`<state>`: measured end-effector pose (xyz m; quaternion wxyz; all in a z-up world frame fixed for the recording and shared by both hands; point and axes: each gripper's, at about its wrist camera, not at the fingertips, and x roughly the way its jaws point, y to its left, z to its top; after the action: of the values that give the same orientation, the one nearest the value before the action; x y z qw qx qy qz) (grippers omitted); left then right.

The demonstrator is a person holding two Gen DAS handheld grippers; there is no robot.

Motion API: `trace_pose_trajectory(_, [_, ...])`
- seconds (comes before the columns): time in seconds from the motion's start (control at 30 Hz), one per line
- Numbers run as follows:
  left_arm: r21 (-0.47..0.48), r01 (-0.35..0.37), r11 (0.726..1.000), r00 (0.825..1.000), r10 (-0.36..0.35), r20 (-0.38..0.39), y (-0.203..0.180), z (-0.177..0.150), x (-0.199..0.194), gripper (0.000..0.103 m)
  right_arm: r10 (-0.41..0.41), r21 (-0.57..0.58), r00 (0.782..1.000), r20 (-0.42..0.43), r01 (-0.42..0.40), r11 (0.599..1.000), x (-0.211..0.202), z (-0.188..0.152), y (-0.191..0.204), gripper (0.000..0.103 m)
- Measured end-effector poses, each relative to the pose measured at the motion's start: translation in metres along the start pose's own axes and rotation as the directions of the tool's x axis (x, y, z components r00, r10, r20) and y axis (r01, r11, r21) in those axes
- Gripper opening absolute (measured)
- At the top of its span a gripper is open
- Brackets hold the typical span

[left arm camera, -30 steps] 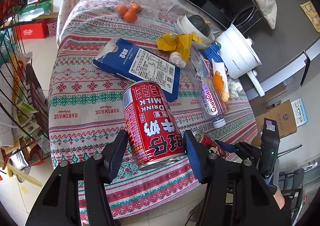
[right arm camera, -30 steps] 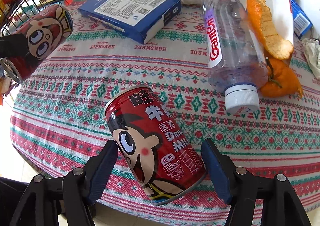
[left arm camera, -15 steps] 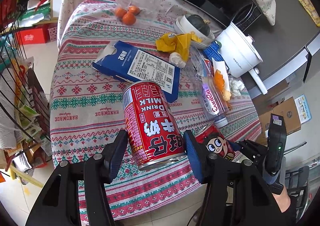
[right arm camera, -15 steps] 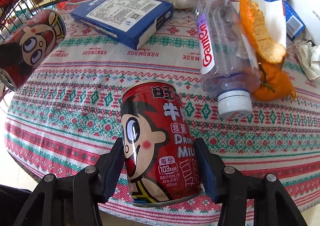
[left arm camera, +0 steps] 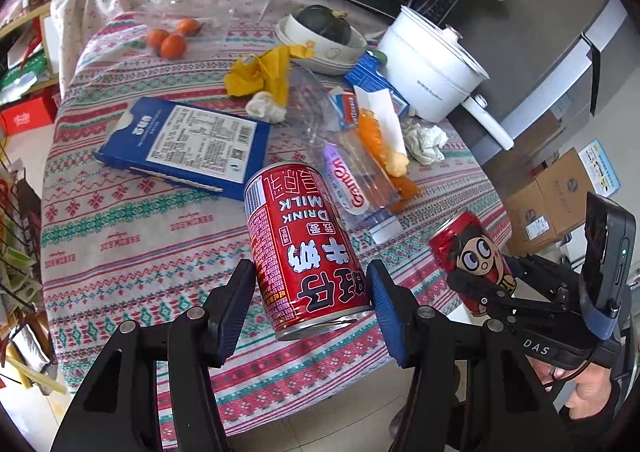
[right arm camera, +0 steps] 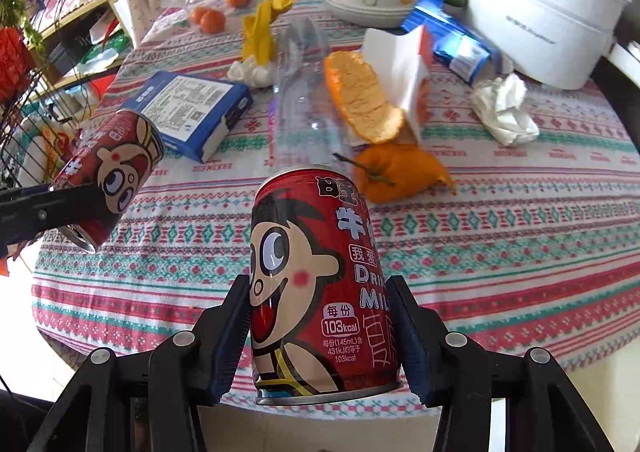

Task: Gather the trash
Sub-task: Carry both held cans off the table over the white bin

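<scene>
Both hands are busy at once here. The left tool (left arm camera: 312, 292) is clamped on a red milk can (left arm camera: 306, 252), carried tilted above the near edge of the worktop (left arm camera: 120, 220), and the right tool (right arm camera: 320, 336) is gripping a second red can (right arm camera: 320, 284), its pads pressing both sides. Neither can is touching the cloth, so I would judge the picking-up step done for these two and the carrying-off step in hand. No bin is showing in either view, so the next move is calling for a swing away from the worktop toward wherever the trash is going, keeping both grips firm, since the cans are smooth and held near their bases.

Plenty is waiting behind: a clear plastic bottle (left arm camera: 352, 180) lying on its side, orange peel (right arm camera: 362, 100) resting on it, a crumpled tissue (right arm camera: 504, 110), a yellow wrapper (left arm camera: 260, 72) and a flat blue box (left arm camera: 188, 144).

As for writing, the cans are reading "DRINK MILK" with large Chinese characters and a cartoon face; the right one is also showing "103kcal" and "145mL". The bottle label is reading "Ganten". The cloth is repeating "HANDMADE", and the right tool's body is marked "DAS".
</scene>
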<state>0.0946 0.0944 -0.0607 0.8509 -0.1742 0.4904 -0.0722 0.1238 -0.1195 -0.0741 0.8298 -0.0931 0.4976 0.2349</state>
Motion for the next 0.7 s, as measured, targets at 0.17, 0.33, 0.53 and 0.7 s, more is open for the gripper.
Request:
trace_pose_trajectory(0.17, [0.076,0.035,0.996,0.999,-0.034,-0.015,-0.052,0.001,0.020,0.060,-0.046,0.078,0.999,0.018,0.044,0.996,-0.020,-0.009,-0.044,0.058])
trace_pose_trajectory(0.33, [0.178,0.072,0.981,0.997,-0.067,-0.037,-0.115,-0.004,0.043,0.060,-0.093,0.166,0.995,0.032,0.086,0.982,-0.043,-0.022,-0.091,0.058])
trace_pose_trajectory(0.53, [0.298,0.122,0.947,0.991,-0.100,-0.087,-0.190,-0.025,0.076,0.060,-0.162,0.256,0.986,0.034,0.148,0.955,-0.069,-0.052,-0.152,0.058])
trace_pose_trajectory(0.7, [0.383,0.172,0.908,0.981,-0.122,-0.151,-0.244,-0.050,0.106,0.060,-0.211,0.339,0.978,-0.005,0.200,0.919,-0.081,-0.089,-0.202,0.058])
